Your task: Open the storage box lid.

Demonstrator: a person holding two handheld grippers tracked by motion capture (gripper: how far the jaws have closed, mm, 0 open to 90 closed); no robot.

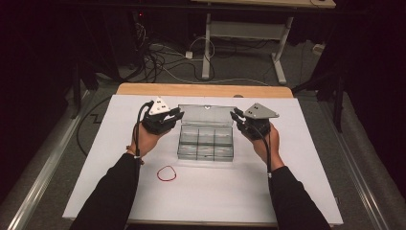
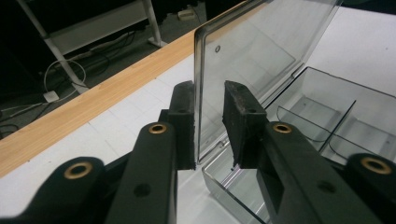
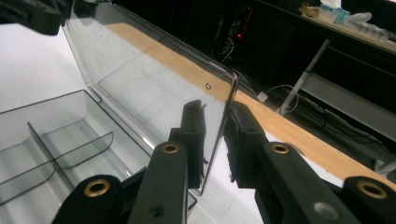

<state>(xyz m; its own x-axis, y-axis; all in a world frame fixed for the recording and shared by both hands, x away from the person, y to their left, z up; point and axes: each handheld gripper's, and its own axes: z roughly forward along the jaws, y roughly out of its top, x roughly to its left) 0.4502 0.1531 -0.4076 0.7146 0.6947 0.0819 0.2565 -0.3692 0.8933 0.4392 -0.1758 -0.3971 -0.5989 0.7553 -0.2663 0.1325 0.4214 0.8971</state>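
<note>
Clear compartment box (image 1: 206,143) sits mid-table on the white sheet (image 1: 297,158), lid (image 1: 207,115) raised upright. We straddle the lid's side edges with our left gripper (image 1: 178,114) and right gripper (image 1: 234,115); both jaws slightly parted, pads not pressing. Red rubber band (image 1: 166,173) lies nearer us.

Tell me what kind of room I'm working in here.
Probably a lab or a recording workspace, not a home. A white mat covers a wooden table under dark surroundings, loose cables sprawl over the floor behind it, and a metal-framed workbench stands beyond.
</note>
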